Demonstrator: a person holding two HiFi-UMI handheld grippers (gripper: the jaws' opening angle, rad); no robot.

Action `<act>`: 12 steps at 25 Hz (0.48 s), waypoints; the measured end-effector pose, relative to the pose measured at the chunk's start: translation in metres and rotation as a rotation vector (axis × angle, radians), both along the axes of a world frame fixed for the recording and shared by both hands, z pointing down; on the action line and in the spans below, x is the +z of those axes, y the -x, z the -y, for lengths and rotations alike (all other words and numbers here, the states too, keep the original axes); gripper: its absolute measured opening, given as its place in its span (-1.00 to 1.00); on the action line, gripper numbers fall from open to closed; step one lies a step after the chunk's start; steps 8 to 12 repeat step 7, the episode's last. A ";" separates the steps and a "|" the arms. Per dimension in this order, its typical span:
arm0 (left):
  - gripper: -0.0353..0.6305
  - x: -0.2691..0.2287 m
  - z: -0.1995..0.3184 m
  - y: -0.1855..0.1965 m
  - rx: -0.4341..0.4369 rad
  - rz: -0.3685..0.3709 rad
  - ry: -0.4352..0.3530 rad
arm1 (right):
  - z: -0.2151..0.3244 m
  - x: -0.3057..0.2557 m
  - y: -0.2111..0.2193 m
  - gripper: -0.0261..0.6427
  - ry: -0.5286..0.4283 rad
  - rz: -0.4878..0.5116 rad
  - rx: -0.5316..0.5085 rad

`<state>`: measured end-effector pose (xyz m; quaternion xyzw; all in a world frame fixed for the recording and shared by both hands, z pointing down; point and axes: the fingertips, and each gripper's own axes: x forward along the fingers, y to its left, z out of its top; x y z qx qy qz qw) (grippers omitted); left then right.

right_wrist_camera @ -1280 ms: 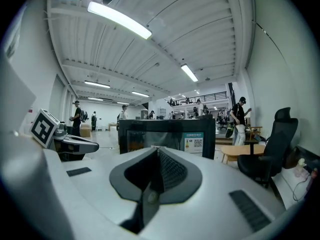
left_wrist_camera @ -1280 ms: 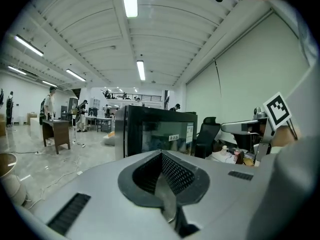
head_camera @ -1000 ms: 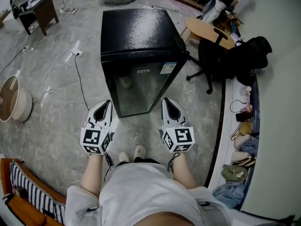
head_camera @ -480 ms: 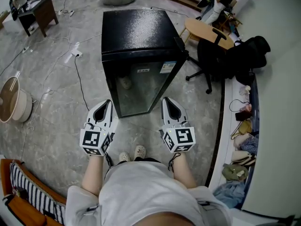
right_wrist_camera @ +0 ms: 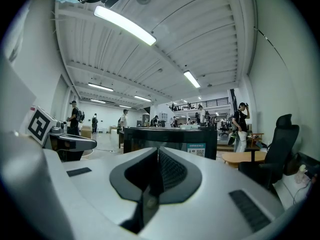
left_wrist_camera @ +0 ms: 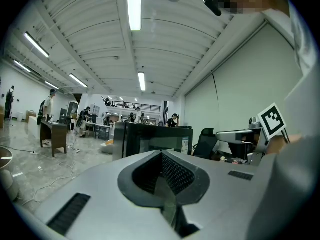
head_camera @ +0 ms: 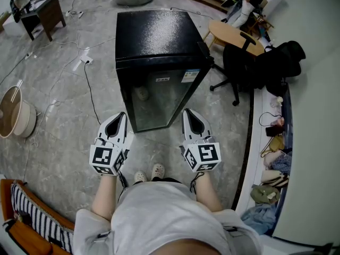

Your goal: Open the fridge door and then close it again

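A small black fridge (head_camera: 156, 57) with a glass door stands on the floor ahead of me, its door shut flat against the body. My left gripper (head_camera: 118, 119) hangs level in front of the fridge's lower left corner, jaws shut with nothing between them. My right gripper (head_camera: 192, 117) hangs level off the lower right corner, also shut and empty. Neither touches the fridge. The fridge (left_wrist_camera: 150, 141) shows beyond the closed jaws of the left gripper (left_wrist_camera: 162, 156). In the right gripper view the fridge (right_wrist_camera: 172, 139) stands beyond the right gripper (right_wrist_camera: 159, 156).
A black office chair (head_camera: 247, 70) and a round wooden table (head_camera: 231, 33) stand right of the fridge. Cables (head_camera: 87, 84) trail across the floor at the left near a round white pot (head_camera: 13, 116). A striped seat (head_camera: 32, 217) is at my lower left. People (right_wrist_camera: 243, 124) stand farther back.
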<state>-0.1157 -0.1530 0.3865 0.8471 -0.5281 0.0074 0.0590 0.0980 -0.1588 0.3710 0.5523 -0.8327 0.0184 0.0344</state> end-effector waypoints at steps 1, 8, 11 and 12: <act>-0.85 0.000 0.000 0.000 0.000 0.001 0.000 | 0.000 0.000 0.001 -0.85 0.000 0.000 -0.001; -0.85 0.002 0.000 0.000 -0.002 0.003 0.003 | 0.001 -0.001 0.002 -0.85 -0.002 -0.001 -0.007; -0.85 0.002 0.000 0.000 -0.002 0.003 0.003 | 0.001 -0.001 0.002 -0.85 -0.002 -0.001 -0.007; -0.85 0.002 0.000 0.000 -0.002 0.003 0.003 | 0.001 -0.001 0.002 -0.85 -0.002 -0.001 -0.007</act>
